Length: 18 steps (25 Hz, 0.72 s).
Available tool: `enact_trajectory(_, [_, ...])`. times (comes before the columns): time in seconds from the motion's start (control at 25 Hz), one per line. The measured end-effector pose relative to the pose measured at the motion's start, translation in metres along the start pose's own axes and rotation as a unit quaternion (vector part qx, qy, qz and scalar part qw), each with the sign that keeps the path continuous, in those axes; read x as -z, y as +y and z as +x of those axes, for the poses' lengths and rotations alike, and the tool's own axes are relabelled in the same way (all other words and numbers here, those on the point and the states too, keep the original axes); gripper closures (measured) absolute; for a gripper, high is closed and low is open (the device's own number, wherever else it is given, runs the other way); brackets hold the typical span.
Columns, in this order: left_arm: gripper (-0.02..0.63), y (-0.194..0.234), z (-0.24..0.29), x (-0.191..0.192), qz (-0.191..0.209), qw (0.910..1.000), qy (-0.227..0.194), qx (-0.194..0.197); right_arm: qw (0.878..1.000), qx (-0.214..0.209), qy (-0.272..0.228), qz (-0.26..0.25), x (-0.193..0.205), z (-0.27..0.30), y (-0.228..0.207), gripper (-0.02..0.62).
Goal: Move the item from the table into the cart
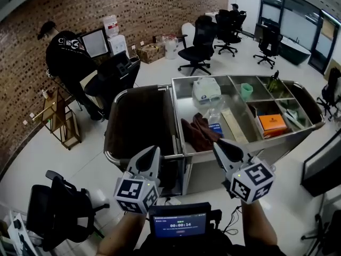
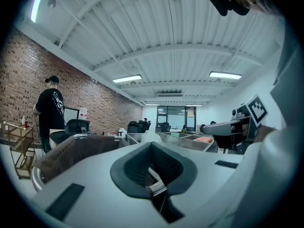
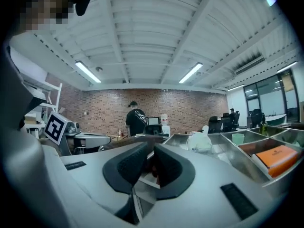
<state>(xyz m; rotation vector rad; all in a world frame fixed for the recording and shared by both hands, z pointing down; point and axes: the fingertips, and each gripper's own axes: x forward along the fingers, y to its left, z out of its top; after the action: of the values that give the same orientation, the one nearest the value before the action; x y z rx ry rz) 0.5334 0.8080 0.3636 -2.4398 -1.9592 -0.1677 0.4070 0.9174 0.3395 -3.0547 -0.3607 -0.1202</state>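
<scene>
L tool shut, empty | R tool narrow gap, empty | cloth mid-frame on surface: likely soft, light, limp (pinch a bunched fold)

The steel table is bare silver; near its front edge lies a maroon cloth, toward its right end an orange box, at the back edge a mint-green cup (very pale). The brick wall behind is reddish-brown.
</scene>
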Motion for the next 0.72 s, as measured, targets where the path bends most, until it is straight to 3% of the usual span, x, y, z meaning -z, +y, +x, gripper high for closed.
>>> enact_trajectory(0.04, [0.604,-0.002,-0.003,0.004,0.000,1.0000,0.001,0.002,1.000,0.006,-0.006,0.002,0.004,-0.005,0.000,0.587])
enact_trajectory(0.08, [0.604,-0.005,-0.005,0.008,-0.002,1.0000,0.003,0.004,1.000,0.009,-0.010,0.005,0.009,-0.010,0.000,0.595])
enact_trajectory(0.28, [0.604,-0.004,-0.010,0.029,0.003,0.9997,0.022,-0.010,0.999,0.028,-0.009,0.013,0.032,-0.029,-0.003,0.595])
enact_trajectory(0.56, [0.604,-0.006,-0.016,0.029,-0.011,0.9999,0.004,0.000,1.000,0.017,-0.004,0.024,0.045,-0.040,0.005,0.595])
enact_trajectory(0.72, [0.604,-0.012,-0.017,0.028,0.000,1.0000,0.001,0.004,0.999,0.027,-0.021,0.022,0.038,-0.042,0.005,0.595])
